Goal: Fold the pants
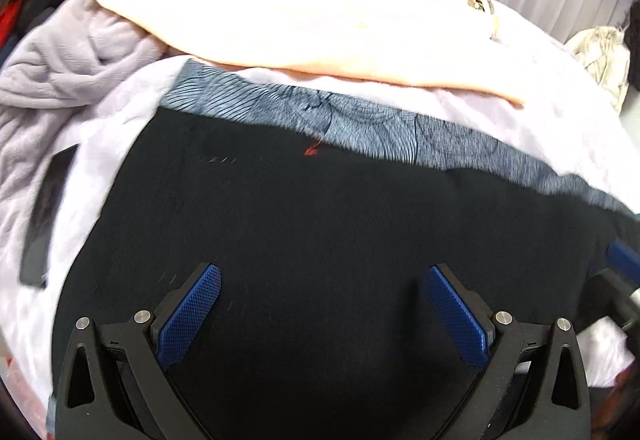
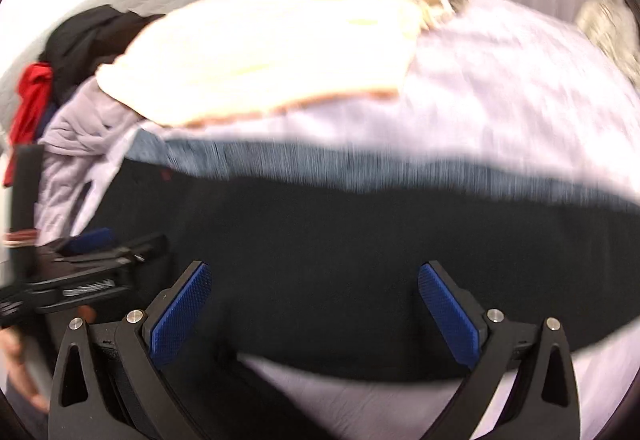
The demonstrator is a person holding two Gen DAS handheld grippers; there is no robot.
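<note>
Left gripper (image 1: 322, 314) is hovering spread wide over the black pants (image 1: 320, 240), which are lying flat on the pale sheet (image 1: 120, 111), pinching nothing; a peach towel (image 1: 280, 19) is resting beyond. Right gripper (image 2: 314, 310), view blurred, is likewise gaping empty above the pants (image 2: 340, 248), left gripper (image 2: 84, 264) showing beside it.

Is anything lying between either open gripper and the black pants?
Nothing visible. The left gripper and right gripper both hang open directly over bare black pants. The peach towel and blue patterned fabric lie beyond the pants' far edge.
</note>
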